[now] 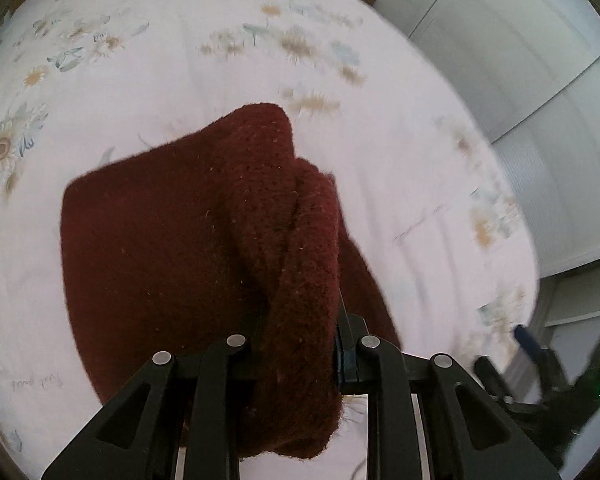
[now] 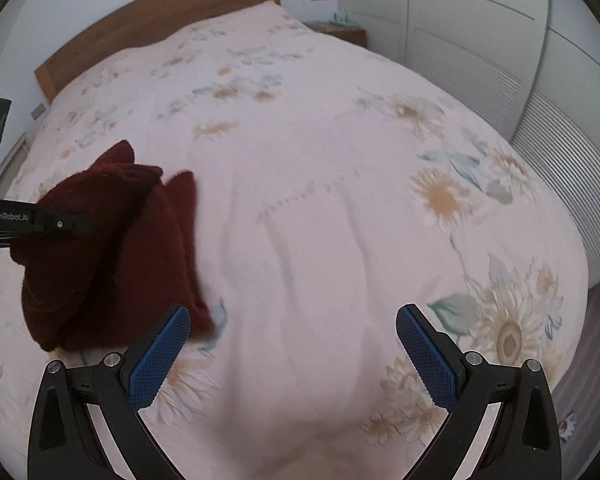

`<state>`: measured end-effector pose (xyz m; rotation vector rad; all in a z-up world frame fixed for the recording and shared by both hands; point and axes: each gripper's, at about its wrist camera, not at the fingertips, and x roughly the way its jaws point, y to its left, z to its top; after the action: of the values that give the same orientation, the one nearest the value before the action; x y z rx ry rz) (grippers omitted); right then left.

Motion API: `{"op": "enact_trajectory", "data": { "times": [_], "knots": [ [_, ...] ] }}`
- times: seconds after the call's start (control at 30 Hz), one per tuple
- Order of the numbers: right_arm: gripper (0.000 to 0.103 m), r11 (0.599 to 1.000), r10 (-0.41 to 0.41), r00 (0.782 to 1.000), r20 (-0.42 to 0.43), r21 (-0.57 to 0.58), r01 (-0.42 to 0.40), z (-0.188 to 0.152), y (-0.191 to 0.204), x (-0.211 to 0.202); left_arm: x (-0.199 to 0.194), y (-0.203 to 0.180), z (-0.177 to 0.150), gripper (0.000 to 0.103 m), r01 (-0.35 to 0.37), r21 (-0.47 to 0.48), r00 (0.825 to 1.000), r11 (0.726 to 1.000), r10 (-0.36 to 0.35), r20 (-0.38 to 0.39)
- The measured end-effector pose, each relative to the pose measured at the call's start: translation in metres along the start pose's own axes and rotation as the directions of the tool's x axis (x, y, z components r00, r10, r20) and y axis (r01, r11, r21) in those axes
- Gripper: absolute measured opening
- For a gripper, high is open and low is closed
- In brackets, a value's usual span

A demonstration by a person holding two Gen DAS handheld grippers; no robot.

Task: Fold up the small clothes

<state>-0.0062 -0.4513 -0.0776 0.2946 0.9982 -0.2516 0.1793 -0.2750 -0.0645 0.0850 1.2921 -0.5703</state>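
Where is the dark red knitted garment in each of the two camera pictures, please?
Left wrist view: dark red knitted garment fills the centre, pinched in the left gripper.
Right wrist view: it hangs at the left edge, beyond the open right gripper.
Shared landmark: floral bedspread.

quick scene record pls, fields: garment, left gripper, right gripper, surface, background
garment: dark red knit piece, bunched, hanging from the left gripper above the bed
left gripper: shut on the knit fabric
right gripper: open, nothing between its blue pads, over bare bedspread
surface: pale floral bedspread
background: wooden headboard, white wardrobe doors
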Motion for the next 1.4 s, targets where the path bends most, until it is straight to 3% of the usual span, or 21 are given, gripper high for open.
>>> {"op": "enact_trajectory", "data": {
  "times": [0.2, 0.4, 0.43, 0.5, 0.53, 0.57, 0.63, 0.73, 0.93, 1.07, 1.27, 1.4],
  "knots": [
    [0.103, 1.000, -0.004, 0.999, -0.038, 0.025, 0.005, -0.012, -0.009, 0.010, 0.026, -0.007, -0.009, 0.024, -0.094, 0.024, 0.995, 0.995, 0.094, -0.028],
    [0.103, 1.000, 0.001, 0.999, -0.035, 0.020, 0.000, -0.012, -0.006, 0.005, 0.022, -0.011, -0.008, 0.034, -0.114, 0.036, 0.993, 0.993, 0.115, -0.038],
    [0.103, 1.000, 0.001, 0.999, -0.034, 0.017, 0.000, -0.011, -0.005, 0.004, 0.020, -0.013, -0.005, 0.040, -0.112, 0.029, 0.993, 0.993, 0.113, -0.030],
    [0.103, 1.000, -0.002, 0.999, -0.035, 0.003, 0.002, -0.009, -0.001, 0.002, 0.009, -0.014, -0.002, 0.061, -0.111, 0.017, 0.994, 0.994, 0.111, -0.010],
    [0.103, 1.000, -0.002, 0.999, -0.034, -0.010, 0.002, -0.008, 0.001, 0.000, 0.003, -0.015, 0.000, 0.076, -0.113, 0.014, 0.994, 0.993, 0.113, 0.003],
    [0.103, 1.000, 0.000, 1.000, -0.031, -0.021, -0.001, -0.006, 0.004, -0.002, -0.004, -0.016, 0.002, 0.084, -0.112, 0.022, 0.994, 0.994, 0.111, 0.017],
    [0.103, 0.999, 0.012, 1.000, -0.026, -0.040, -0.013, -0.003, 0.011, -0.006, -0.015, -0.017, 0.005, 0.086, -0.122, 0.034, 0.992, 0.992, 0.121, 0.039],
    [0.103, 0.997, 0.033, 0.999, -0.016, -0.070, -0.034, 0.004, 0.023, -0.012, -0.034, -0.010, 0.010, 0.102, -0.132, 0.022, 0.988, 0.991, 0.130, 0.080],
    [0.103, 0.984, 0.075, 0.997, 0.017, -0.165, -0.072, 0.032, 0.063, -0.028, -0.067, 0.031, 0.006, 0.102, -0.148, -0.039, 0.980, 0.988, 0.152, 0.129],
    [0.103, 0.965, 0.118, 0.993, 0.014, -0.235, -0.112, 0.057, 0.101, -0.035, -0.083, 0.068, -0.011, 0.102, -0.221, -0.069, 0.963, 0.973, 0.229, 0.144],
    [0.103, 0.928, 0.187, 0.974, -0.127, -0.303, -0.218, 0.094, 0.167, -0.014, -0.089, 0.118, -0.052, 0.102, -0.256, -0.127, 0.953, 0.958, 0.272, 0.130],
    [0.100, 0.914, 0.159, 0.961, -0.225, -0.334, -0.230, 0.104, 0.204, 0.022, -0.089, 0.137, -0.081, 0.102, -0.241, -0.151, 0.959, 0.959, 0.259, 0.118]
  ]
}}
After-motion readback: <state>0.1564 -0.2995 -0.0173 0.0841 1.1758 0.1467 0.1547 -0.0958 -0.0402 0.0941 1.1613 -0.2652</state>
